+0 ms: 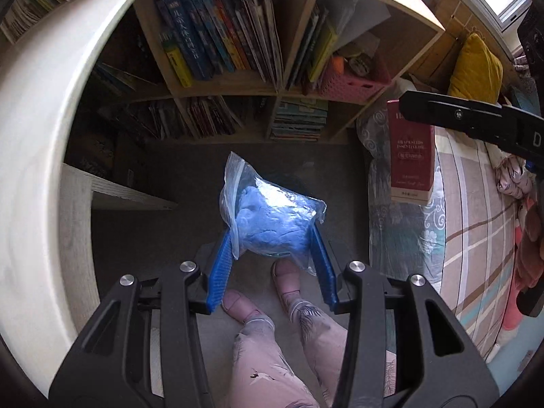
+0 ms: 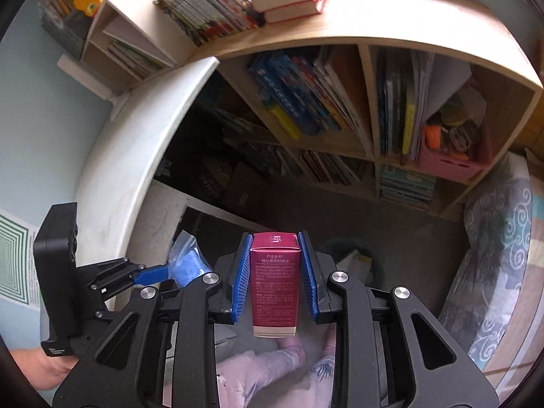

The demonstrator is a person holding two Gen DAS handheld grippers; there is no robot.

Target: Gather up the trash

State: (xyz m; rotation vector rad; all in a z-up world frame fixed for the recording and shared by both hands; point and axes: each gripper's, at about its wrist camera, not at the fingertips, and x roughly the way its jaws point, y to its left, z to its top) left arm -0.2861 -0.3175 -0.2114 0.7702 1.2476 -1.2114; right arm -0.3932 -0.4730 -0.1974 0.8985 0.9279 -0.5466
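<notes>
My left gripper (image 1: pixel 272 238) is shut on a clear zip bag of blue stuff (image 1: pixel 268 217), held above the grey floor with its blue pads pressing both sides. In the right wrist view that left gripper (image 2: pixel 163 273) and the zip bag (image 2: pixel 187 261) show at the left. My right gripper (image 2: pixel 275 258) is shut on a dark red carton (image 2: pixel 274 282) with white print, gripped upright between its blue pads. The same red carton (image 1: pixel 411 156) hangs at the right of the left wrist view, under the right gripper's black finger (image 1: pixel 452 115).
A wooden bookshelf (image 1: pixel 238 85) full of books stands ahead, with a pink basket (image 2: pixel 452 163) in one compartment. A white curved desk edge (image 1: pixel 44 119) runs along the left. A bed with a patterned cover (image 1: pixel 476 221) lies right. A person's feet in pink slippers (image 1: pixel 285 278) stand below. A round dark bin (image 2: pixel 353 258) sits on the floor.
</notes>
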